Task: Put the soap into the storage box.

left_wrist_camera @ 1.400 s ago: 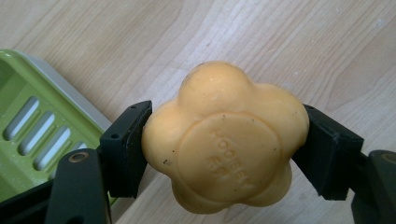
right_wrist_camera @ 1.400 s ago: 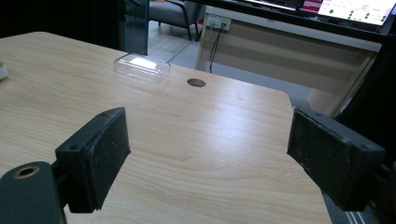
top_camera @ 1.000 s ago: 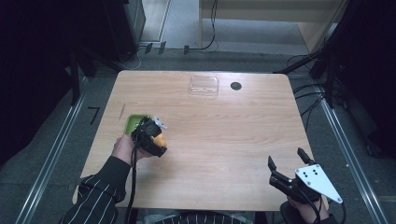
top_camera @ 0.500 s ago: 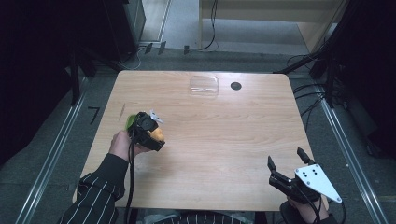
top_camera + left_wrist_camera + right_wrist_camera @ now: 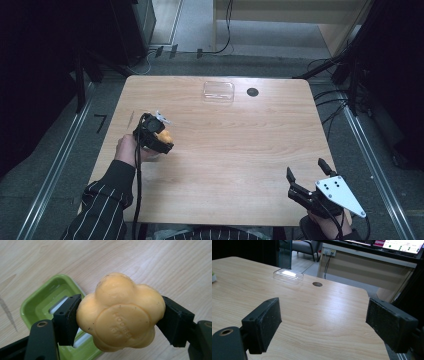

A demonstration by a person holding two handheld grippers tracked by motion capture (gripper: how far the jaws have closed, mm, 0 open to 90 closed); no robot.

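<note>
My left gripper (image 5: 159, 131) is shut on an orange flower-shaped soap (image 5: 120, 312), held just above the table at its left side. The soap (image 5: 165, 135) shows as an orange patch beside the black jaws. Seen from the left gripper (image 5: 121, 320), a green soap dish (image 5: 50, 302) lies on the wood just below and to the left of the soap. The hand and gripper cover the dish from above. My right gripper (image 5: 305, 169) hovers open and holds nothing at the table's near right corner, its pads (image 5: 265, 321) far apart.
A clear plastic lid (image 5: 218, 91) lies at the far middle of the table (image 5: 240, 150), with a round black hole (image 5: 252, 92) just right of it. Both show ahead of the right gripper: the lid (image 5: 288, 274) and the hole (image 5: 317, 284). Cables run across the floor behind.
My left gripper has shifted slightly left and away with the soap, and now covers the green dish that showed beside it before. The right gripper has not moved.
</note>
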